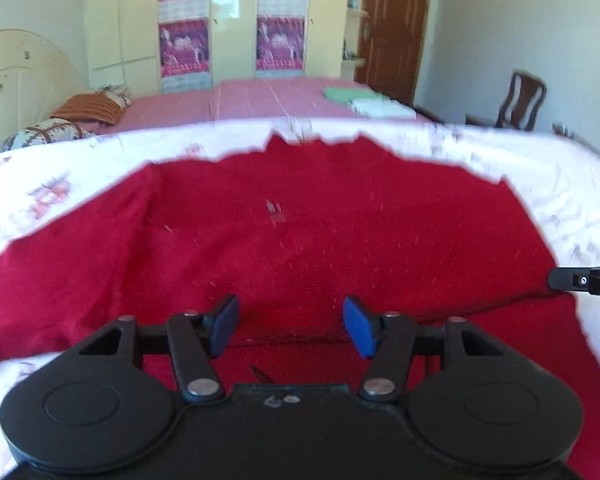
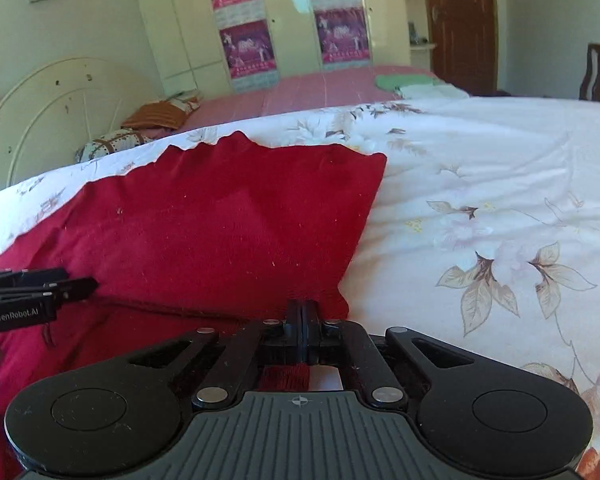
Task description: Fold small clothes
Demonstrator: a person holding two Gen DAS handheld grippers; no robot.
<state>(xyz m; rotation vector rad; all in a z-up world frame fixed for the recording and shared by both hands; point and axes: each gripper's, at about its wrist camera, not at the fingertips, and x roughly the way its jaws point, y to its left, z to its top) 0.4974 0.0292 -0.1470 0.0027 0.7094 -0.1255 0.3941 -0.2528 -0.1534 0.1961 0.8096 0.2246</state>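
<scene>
Left tool (image 1: 290,326): released, blue pads (image 1: 225,322) apart, nothing between them, hovering over the near fold of the red knit garment (image 1: 320,232). Garment lies on the bed's white floral sheet (image 2: 500,184), already doubled over: folded layer on top, darker fold line running across just ahead of the left tool, scalloped hem at the far edge.

Right tool (image 2: 302,322): clenched, jaws tight together at the garment's near right corner. Red fabric shows behind the jaws, so it looks pinched, though the contact itself is hidden.

Handling, my read: soft, light, floppy knit. No stiffness, will sag and drag if lifted by one point. Fuzzy surface grips the sheet, so slide little, lift more. Best holds: both near corners of the folded edge, pinching all layers at once. Risk: catching the top layer only, fold opens.

Far right: green and white folded cloths (image 2: 412,84) sit on the pink bed behind, well apart.
</scene>
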